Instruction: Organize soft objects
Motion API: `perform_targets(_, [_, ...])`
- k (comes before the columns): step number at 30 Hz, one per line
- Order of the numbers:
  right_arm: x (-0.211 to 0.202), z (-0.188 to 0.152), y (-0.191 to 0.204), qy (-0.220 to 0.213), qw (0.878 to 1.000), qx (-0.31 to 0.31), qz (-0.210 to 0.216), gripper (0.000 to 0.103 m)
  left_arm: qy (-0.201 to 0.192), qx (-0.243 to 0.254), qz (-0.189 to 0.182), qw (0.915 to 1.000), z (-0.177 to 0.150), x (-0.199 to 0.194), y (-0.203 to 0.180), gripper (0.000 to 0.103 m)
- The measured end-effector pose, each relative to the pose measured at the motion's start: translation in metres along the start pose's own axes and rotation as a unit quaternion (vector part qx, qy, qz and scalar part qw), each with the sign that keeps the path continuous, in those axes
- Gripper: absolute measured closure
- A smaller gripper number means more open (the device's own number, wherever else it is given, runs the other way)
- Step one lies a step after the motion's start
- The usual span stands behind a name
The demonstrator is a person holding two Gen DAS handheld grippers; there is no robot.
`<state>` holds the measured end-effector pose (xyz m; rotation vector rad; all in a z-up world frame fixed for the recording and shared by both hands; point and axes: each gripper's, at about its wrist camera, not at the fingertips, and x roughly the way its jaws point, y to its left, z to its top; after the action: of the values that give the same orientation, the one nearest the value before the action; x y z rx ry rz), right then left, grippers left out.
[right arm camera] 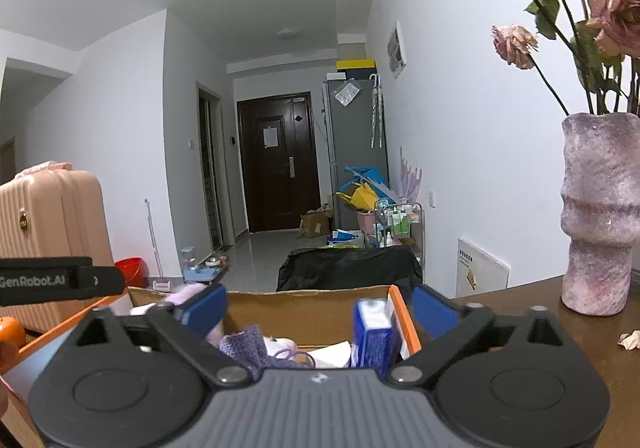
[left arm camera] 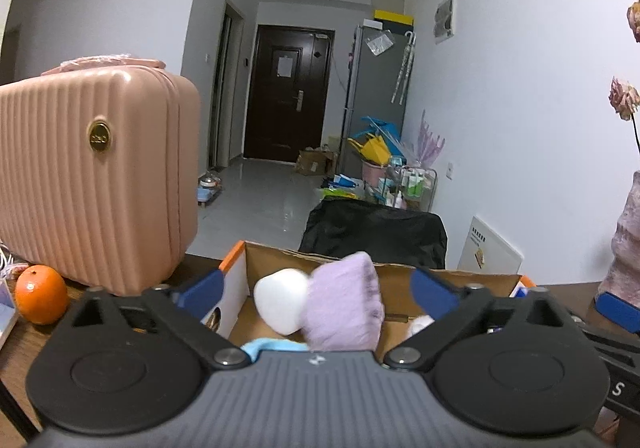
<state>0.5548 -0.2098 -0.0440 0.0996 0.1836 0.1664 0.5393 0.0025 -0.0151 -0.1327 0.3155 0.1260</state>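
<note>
Left hand-held gripper: jaws spread wide, holding nothing. Right hand-held gripper: same, wide and empty.

Lilac plush piece inside cardboard box, between left jaws, touching neither. Likely light, squashy; pinch across middle. Long axis near upright, top tilted right.

The cardboard box is open-topped between the pink suitcase and vase.
</note>
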Motion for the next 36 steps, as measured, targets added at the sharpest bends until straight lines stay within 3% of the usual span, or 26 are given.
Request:
perform_targets(14, [-0.013,-0.001,0.003,-0.015,1.000,0.006,-0.004,0.000,-0.003,-0.011,0.011,0.9999,0.004,-0.007,0.001,0.000])
perform_targets(26, [-0.061,-0.005,0.004,-0.038,0.999,0.003,0.003,0.000,-0.018,-0.001,0.002,0.9998,-0.003,-0.052,0.013,0.000])
perform_targets(36, [-0.121,-0.018,0.007,-0.030,1.000,-0.003,0.007,0.000,-0.015,0.021,-0.003,0.9997,-0.022,-0.104,0.025,0.000])
